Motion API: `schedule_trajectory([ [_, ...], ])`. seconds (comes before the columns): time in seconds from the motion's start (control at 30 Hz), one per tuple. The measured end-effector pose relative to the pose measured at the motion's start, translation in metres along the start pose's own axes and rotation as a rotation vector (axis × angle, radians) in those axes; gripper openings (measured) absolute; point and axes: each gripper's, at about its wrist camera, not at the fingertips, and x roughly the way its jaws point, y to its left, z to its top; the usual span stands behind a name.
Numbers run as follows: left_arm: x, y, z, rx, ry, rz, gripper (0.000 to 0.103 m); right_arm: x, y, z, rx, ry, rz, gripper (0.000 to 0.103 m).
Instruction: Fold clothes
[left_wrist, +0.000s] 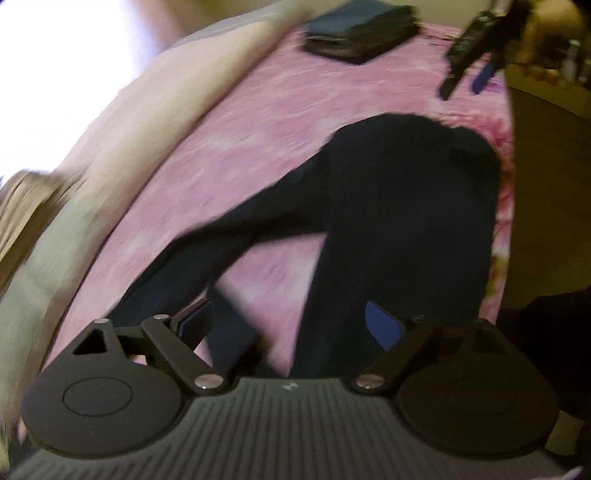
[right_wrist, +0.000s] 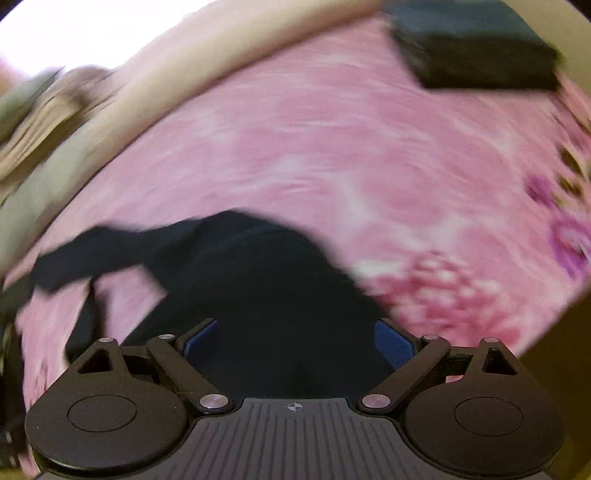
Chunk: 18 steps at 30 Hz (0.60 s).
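Dark pants (left_wrist: 388, 206) lie on the pink bedspread (left_wrist: 258, 122), legs running toward the left gripper (left_wrist: 291, 325) and splaying apart, waist at the far end. Both that gripper and the right gripper (right_wrist: 295, 343) hang above them with jaws spread wide, holding nothing. A folded stack (left_wrist: 362, 33) sits well beyond.

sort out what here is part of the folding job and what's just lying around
Part of the job:
- black garment, spread unfolded on the pink bedspread
- left gripper, open
- right gripper, open

Lying about:
- dark folded stack at the far end
- beige pillow
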Motion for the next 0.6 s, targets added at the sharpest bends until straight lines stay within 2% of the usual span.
schedule_trajectory([
  [0.13,0.051,-0.009,0.067,0.109,-0.041,-0.068,0.087,0.020,-0.059,0.031,0.023,0.030,0.056,0.092],
  [0.2,0.080,-0.010,0.096,0.125,-0.053,-0.087,0.087,0.036,-0.080,0.041,0.050,0.047,0.109,0.076],
  [0.23,0.093,-0.008,0.110,0.124,-0.059,-0.094,0.087,0.045,-0.091,0.046,0.064,0.060,0.132,0.073],
  [0.3,0.115,0.000,0.136,0.114,-0.064,-0.097,0.087,0.064,-0.114,0.049,0.094,0.115,0.156,0.072],
  [0.4,0.143,0.013,0.170,0.119,-0.065,-0.093,0.087,0.079,-0.122,0.037,0.100,0.198,0.214,0.070],
  [0.43,0.151,0.017,0.179,0.129,-0.064,-0.096,0.087,0.079,-0.119,0.029,0.075,0.220,0.236,0.060],
  [0.47,0.158,0.021,0.188,0.139,-0.064,-0.098,0.087,0.078,-0.115,0.020,0.049,0.240,0.254,0.042],
  [0.53,0.175,0.025,0.206,0.159,-0.058,-0.113,0.087,0.072,-0.103,0.001,-0.006,0.268,0.270,0.040],
  [0.6,0.190,0.024,0.220,0.179,-0.042,-0.151,0.087,0.066,-0.091,-0.019,-0.061,0.293,0.284,0.028],
])
